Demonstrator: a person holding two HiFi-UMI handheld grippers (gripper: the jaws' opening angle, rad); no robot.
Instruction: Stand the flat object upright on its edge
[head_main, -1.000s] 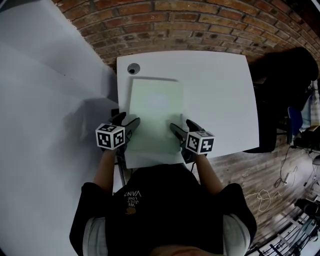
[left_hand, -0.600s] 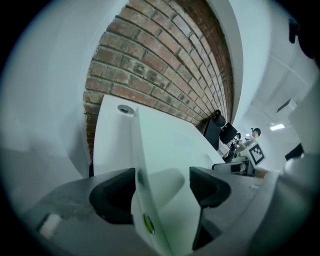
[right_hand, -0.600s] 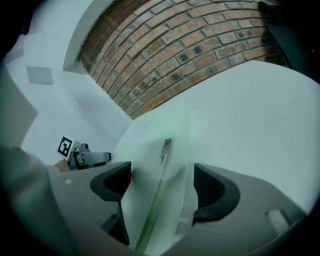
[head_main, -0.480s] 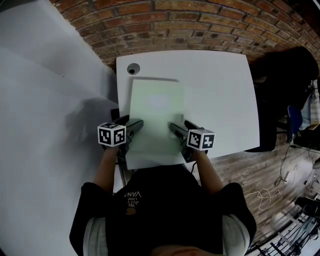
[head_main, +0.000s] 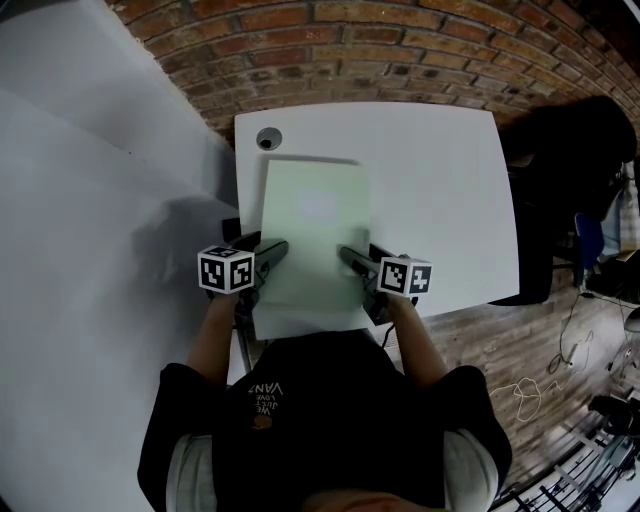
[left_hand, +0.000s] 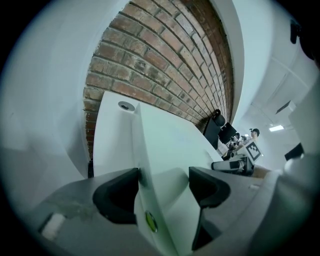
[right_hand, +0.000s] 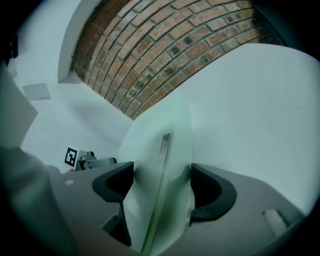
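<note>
The flat object (head_main: 315, 230) is a pale green slab lying flat on the white table (head_main: 440, 180), with its near end past the table's front edge. My left gripper (head_main: 268, 250) is at its near left edge. In the left gripper view the slab (left_hand: 165, 145) runs between the jaws of the left gripper (left_hand: 162, 187): one pad (left_hand: 117, 192) touches it and the other stands off. My right gripper (head_main: 350, 258) is at the near right edge. Its jaws (right_hand: 162, 187) are closing with the slab's (right_hand: 160, 130) thick edge between them.
A round grommet hole (head_main: 267, 138) sits at the table's far left corner. Beyond the table lies a brick surface (head_main: 400, 50), and a pale panel (head_main: 90, 200) lies to the left. A black chair (head_main: 575, 170) stands at the right edge.
Both grippers have edged inward along the slab's near sides. The slab has not visibly moved.
</note>
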